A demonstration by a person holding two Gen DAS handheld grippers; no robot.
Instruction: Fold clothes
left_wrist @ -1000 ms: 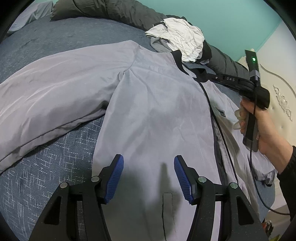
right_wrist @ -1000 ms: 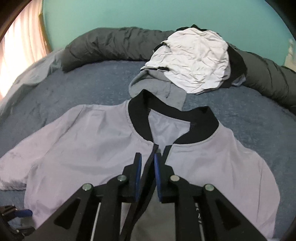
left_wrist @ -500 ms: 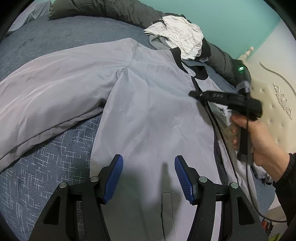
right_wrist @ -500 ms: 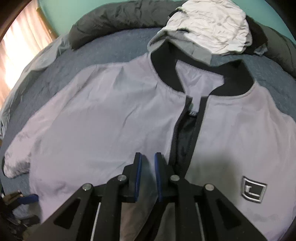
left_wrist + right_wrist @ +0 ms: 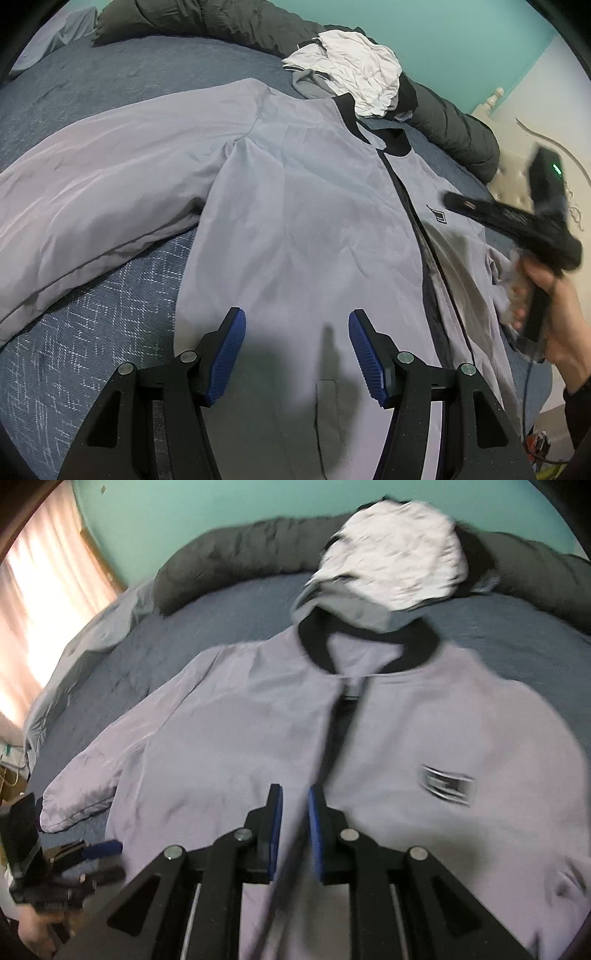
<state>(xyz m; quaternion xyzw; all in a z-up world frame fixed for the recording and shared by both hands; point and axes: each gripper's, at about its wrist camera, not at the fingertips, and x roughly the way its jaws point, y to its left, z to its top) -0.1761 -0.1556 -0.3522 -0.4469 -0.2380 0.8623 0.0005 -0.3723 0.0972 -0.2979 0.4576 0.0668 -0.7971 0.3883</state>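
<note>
The left gripper (image 5: 295,354) hovers over the jacket's (image 5: 306,229) hem, jaws wide, nothing between them; the right gripper (image 5: 295,834) sits above the zip (image 5: 340,738), jaws narrow and opening, empty as far as the blur shows; the jacket lies flat, front up, on the bed (image 5: 92,350), sleeve (image 5: 103,184) spread left; a careless pinch could snag the bedcover or drag the slick front askew; the pile (image 5: 362,74) beyond touches the collar (image 5: 314,646) and may catch in a fold.
</note>
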